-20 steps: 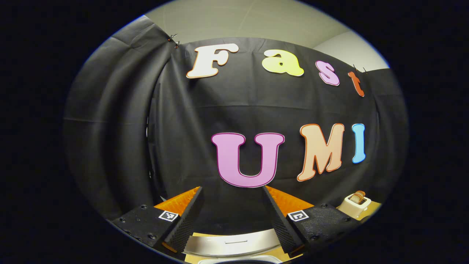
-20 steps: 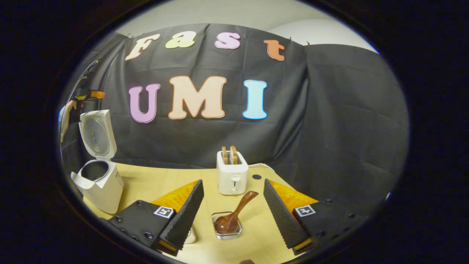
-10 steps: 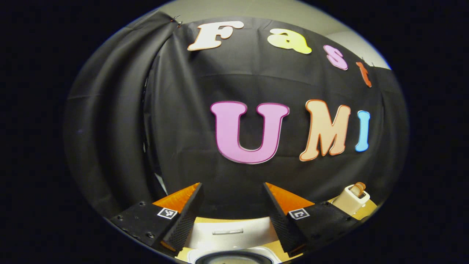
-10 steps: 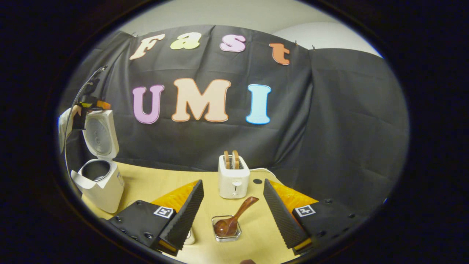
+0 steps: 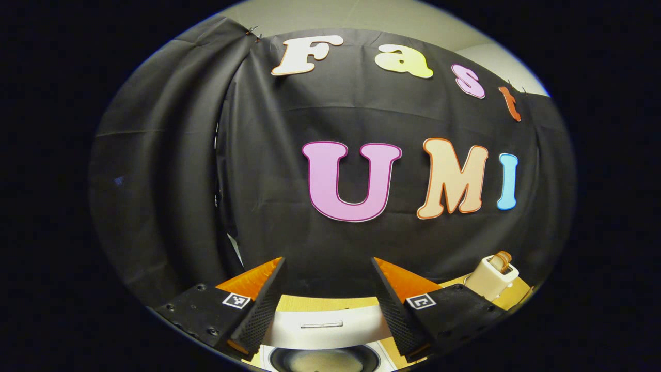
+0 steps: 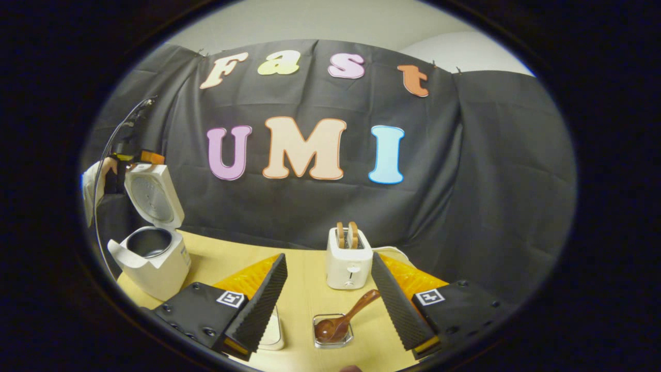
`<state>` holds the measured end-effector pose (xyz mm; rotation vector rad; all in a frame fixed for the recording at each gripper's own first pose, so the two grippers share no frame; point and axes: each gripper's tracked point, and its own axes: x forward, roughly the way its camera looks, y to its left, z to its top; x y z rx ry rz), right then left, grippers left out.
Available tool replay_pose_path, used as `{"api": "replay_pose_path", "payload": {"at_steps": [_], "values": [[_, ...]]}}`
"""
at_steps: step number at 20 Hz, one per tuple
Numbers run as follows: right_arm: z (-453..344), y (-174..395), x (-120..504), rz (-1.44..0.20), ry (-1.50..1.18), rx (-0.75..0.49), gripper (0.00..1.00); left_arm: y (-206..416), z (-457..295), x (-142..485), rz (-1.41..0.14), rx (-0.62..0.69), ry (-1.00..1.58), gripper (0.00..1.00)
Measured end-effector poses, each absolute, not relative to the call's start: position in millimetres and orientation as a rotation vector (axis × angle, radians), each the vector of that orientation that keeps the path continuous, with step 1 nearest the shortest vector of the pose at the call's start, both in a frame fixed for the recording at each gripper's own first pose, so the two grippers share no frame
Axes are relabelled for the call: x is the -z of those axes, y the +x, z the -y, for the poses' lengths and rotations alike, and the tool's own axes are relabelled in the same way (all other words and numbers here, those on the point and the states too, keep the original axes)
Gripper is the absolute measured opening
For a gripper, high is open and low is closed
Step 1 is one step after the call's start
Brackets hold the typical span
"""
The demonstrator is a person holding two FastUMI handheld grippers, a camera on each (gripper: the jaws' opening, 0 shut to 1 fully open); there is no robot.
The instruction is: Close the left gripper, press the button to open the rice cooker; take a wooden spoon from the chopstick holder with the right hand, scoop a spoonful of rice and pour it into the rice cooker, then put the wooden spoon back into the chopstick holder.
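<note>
The white rice cooker (image 6: 160,266) stands at the table's left with its lid (image 6: 155,194) raised and its dark inner pot (image 6: 150,242) exposed. A hand (image 6: 98,175) holds my left gripper (image 6: 142,156) just above the lid's top edge. In the left gripper view, that gripper (image 5: 328,260) is open, with the lid's edge (image 5: 325,326) and the pot's mouth (image 5: 320,361) below and between its fingers. A wooden spoon (image 6: 345,319) rests in a small clear holder (image 6: 333,333), handle leaning up to the right. My right gripper (image 6: 328,256) is open above and in front of it, holding nothing.
A white toaster (image 6: 349,258) with two slices in it stands behind the spoon; it also shows at the right of the left gripper view (image 5: 490,276). A white container (image 6: 272,330) sits half hidden behind my right gripper's left finger. The wooden table (image 6: 217,258) runs back to the black cloth.
The left gripper view has tipped downward, so the cooker's pot mouth now shows. The right gripper has swung left, shifting toaster and spoon rightward in its view. Both grippers stay open.
</note>
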<state>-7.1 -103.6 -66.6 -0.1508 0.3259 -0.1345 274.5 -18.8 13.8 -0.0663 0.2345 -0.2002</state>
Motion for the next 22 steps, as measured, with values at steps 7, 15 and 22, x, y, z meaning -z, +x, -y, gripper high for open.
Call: {"api": "replay_pose_path", "payload": {"at_steps": [7,15,22], "values": [[88.3,1.6,61.8,-0.315,-0.129,0.060,1.00,219.9,14.8,11.1,-0.247,0.172,-0.079,0.93],[72.7,3.4,64.5,-0.323,-0.120,-0.011,1.00,170.5,14.9,55.7,-0.304,0.146,-0.087,0.91],[69.4,4.3,66.7,-0.334,-0.125,-0.031,1.00,143.4,13.1,98.4,-0.368,0.119,-0.135,0.92]]}}
